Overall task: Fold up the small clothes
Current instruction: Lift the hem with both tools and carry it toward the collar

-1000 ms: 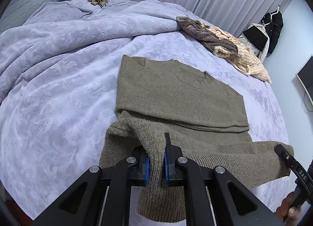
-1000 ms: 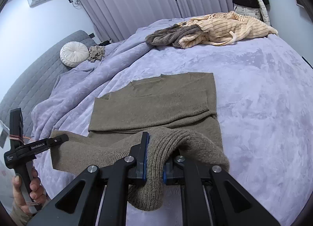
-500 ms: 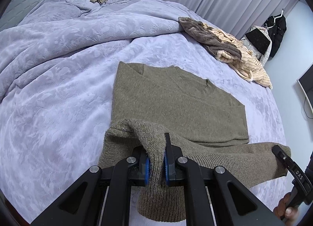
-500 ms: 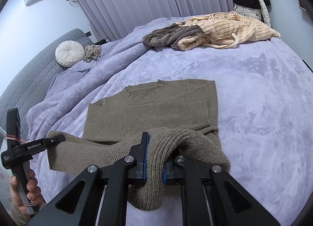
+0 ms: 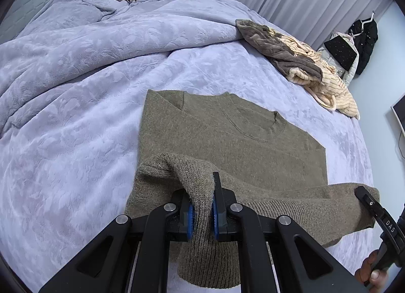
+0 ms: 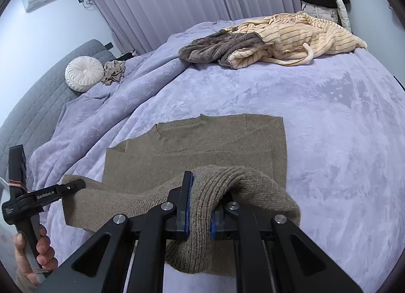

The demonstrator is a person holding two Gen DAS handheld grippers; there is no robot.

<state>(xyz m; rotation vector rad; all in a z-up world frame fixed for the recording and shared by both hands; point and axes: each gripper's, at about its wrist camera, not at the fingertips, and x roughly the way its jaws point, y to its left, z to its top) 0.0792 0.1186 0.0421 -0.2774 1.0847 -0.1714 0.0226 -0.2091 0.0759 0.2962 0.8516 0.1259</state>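
Right now you are gripping the olive-brown sweater [image 5: 227,136] at its near hem with both tools. Your left gripper [image 5: 202,207] is clamped tight on the hem's left corner, with a bunch of ribbed knit squeezed between its blue pads [image 5: 190,219] and a loose flap hanging below them. Your right gripper [image 6: 198,217] is pinching the hem's right corner the same way, the knit arching over its fingers and drooping beneath.

Between the two grippers the hem is stretching as a raised band, lifted off the bed [image 5: 76,141] and hanging over the lower part of the sweater. The rest of the sweater is lying flat on the lavender bedspread near the middle of the bed, its neckline [image 5: 276,125] pointing toward the far edge and its sleeves folded in so the body is forming a rough rectangle.

In the left wrist view your right hand [image 5: 372,272] is showing at the lower right, wrapped around the handle of the right gripper [image 5: 367,199]. In the right wrist view your left hand [image 6: 30,250] is showing at the lower left, holding the left gripper [image 6: 76,185].

Well apart from the sweater, a heap of cream striped and grey-brown clothes [image 6: 278,39] is sitting by the far edge of the bed. A round white cushion [image 6: 83,72] and a small crumpled beige garment [image 6: 114,71] are resting near the grey headboard [image 6: 30,120].
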